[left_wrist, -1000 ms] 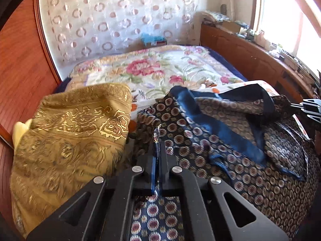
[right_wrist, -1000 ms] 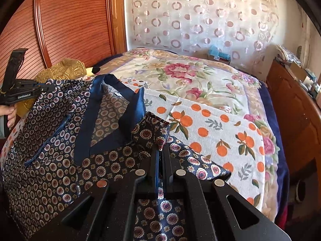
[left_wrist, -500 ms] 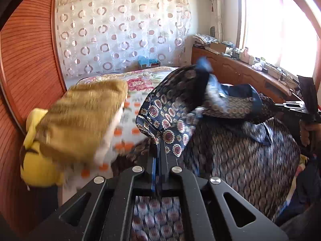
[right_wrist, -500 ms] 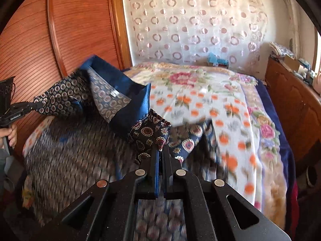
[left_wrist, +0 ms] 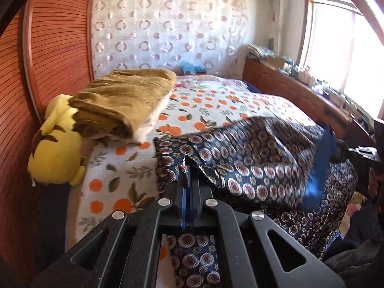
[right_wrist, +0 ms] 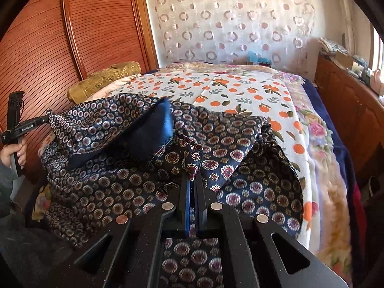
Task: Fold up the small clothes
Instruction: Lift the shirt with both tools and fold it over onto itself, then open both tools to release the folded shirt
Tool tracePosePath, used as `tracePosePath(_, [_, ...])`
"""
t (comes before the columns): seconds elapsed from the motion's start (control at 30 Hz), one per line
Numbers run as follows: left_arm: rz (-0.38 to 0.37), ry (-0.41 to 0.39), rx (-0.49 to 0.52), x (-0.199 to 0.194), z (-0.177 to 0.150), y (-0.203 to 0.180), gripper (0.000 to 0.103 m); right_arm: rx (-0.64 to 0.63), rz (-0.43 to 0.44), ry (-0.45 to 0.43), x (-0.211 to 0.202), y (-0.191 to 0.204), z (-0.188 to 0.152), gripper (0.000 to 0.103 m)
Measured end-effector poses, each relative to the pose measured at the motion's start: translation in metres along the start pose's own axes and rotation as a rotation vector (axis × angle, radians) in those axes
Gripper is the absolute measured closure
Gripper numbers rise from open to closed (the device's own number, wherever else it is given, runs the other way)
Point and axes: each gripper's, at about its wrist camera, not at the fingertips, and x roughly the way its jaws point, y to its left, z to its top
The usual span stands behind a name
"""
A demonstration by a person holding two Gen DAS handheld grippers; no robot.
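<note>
Patterned navy garment (left_wrist: 252, 165) spread across near end of bed (right_wrist: 240, 88), one edge pinched in clamped left hand-held gripper (left_wrist: 186, 168), another in clamped right hand-held gripper (right_wrist: 192, 176); gold cloth (left_wrist: 124, 100) folded far left.

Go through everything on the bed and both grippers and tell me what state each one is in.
Left gripper: shut on the patterned navy garment.
Right gripper: shut on the patterned navy garment.
Patterned navy garment: held at two spots, draped rumpled over the bed, blue lining showing.
Gold cloth: folded, lying on the bed.
Yellow plush toy: lying at the bed's edge, partly under the gold cloth.
</note>
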Motion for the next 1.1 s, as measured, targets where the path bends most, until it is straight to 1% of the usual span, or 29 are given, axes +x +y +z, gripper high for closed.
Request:
tracePosePath(0.1, [0.014, -0.023, -0.021, -0.009, 0.000, 0.008, 0.100, 0.002, 0.003, -0.014, -0.018, 0.002, -0.005, 0.101])
tracePosePath(0.23, [0.027, -0.033, -0.039, -0.021, -0.010, 0.013, 0.100, 0.020, 0.001, -0.011, -0.036, 0.004, -0.018, 0.101])
tracePosePath(0.37, [0.027, -0.020, -0.063, -0.026, -0.024, 0.018, 0.100, 0.030, 0.001, 0.017, -0.048, 0.006, -0.032, 0.101])
tracePosePath(0.5, [0.037, 0.010, -0.073, -0.021, -0.037, 0.019, 0.100, 0.039, 0.019, 0.059, -0.052, 0.009, -0.042, 0.101])
tracePosePath(0.63, [0.035, 0.030, -0.087, -0.016, -0.040, 0.020, 0.100, 0.029, 0.016, 0.101, -0.043, 0.012, -0.040, 0.101])
tracePosePath(0.83, [0.070, 0.038, -0.066, -0.016, -0.037, 0.015, 0.100, 0.001, 0.009, 0.120, -0.039, 0.017, -0.026, 0.101])
tracePosePath(0.9, [0.096, 0.040, -0.071, -0.018, -0.038, 0.015, 0.099, -0.011, 0.001, 0.119, -0.041, 0.021, -0.022, 0.101])
tracePosePath(0.93, [0.109, 0.042, -0.075, -0.018, -0.037, 0.017, 0.095, -0.016, -0.003, 0.117, -0.042, 0.022, -0.023, 0.101])
tracePosePath(1.0, [0.119, 0.039, -0.077, -0.019, -0.038, 0.019, 0.081, -0.018, -0.008, 0.115, -0.044, 0.024, -0.022, 0.101])
tracePosePath(1.03, [0.124, 0.039, -0.079, -0.019, -0.039, 0.020, 0.078, -0.018, -0.012, 0.117, -0.045, 0.025, -0.024, 0.101])
tracePosePath(1.1, [0.124, 0.047, -0.085, -0.018, -0.039, 0.024, 0.066, -0.013, -0.020, 0.118, -0.049, 0.025, -0.025, 0.101])
